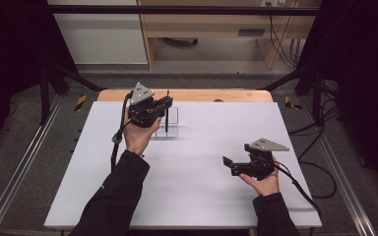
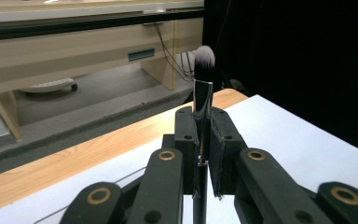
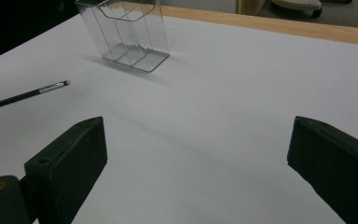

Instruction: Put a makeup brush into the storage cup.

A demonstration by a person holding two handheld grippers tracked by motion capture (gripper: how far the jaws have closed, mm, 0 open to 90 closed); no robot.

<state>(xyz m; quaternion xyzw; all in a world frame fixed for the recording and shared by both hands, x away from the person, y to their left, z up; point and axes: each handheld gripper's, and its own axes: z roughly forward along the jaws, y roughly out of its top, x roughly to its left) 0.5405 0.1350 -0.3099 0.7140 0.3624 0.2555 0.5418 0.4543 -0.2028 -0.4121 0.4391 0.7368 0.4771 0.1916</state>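
Brush held upright near the table's far edge.
The left gripper (image 2: 204,154) clamps a makeup brush (image 2: 202,88) above the clear organizer (image 3: 126,35); the right gripper (image 3: 196,158) hangs wide open over bare white table (image 3: 233,93).

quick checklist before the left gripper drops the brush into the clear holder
1. Brush clamped in the left gripper: ok, jaws closed on the black handle.
2. Brush upright, bristles up: ok in the left gripper view.
3. Clear holder standing, compartments free: ok, upright and nothing seen inside.
4. Brush lined up over a compartment: cannot tell; in the high view it hangs by the holder's left side.
5. Right gripper out of the way: ok, open, away from the holder near the table's right side.
6. Pencil clear of the holder: ok, lying apart on the white table.
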